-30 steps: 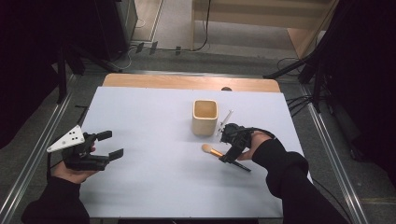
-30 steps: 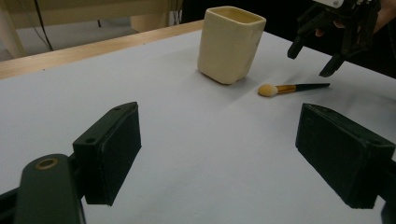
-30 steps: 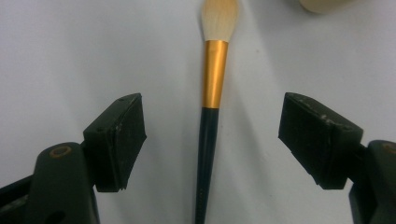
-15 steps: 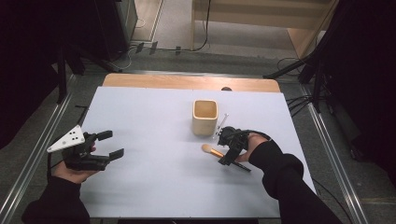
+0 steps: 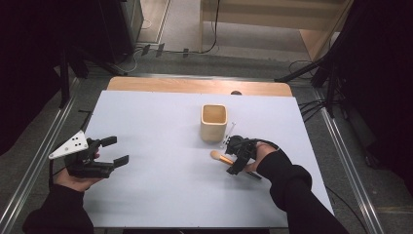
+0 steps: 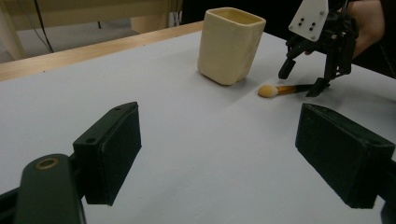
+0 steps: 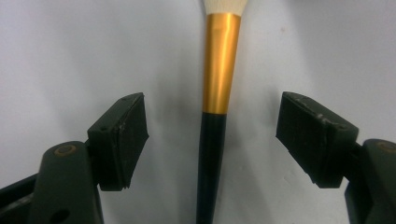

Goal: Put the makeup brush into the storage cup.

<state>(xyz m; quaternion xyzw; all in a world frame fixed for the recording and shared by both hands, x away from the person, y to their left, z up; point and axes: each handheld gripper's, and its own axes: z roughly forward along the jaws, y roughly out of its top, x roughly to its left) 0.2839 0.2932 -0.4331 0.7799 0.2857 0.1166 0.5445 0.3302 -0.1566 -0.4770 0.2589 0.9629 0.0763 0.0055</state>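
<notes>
Brush [image 7: 217, 88] lies untouched between your right gripper [image 7: 212, 135]'s wide, just-narrowing jaws, its gold ferrule clear there; your left gripper [image 5: 104, 153] gapes empty.

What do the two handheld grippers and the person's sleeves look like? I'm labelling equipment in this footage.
Both grippers are black, each with two blocky, rectangular jaws. The left gripper carries a grey three-cornered plate with small dark dots; the right gripper bears the same kind of plate, and a black cable loops from it. The person wears black long sleeves on both arms.
</notes>
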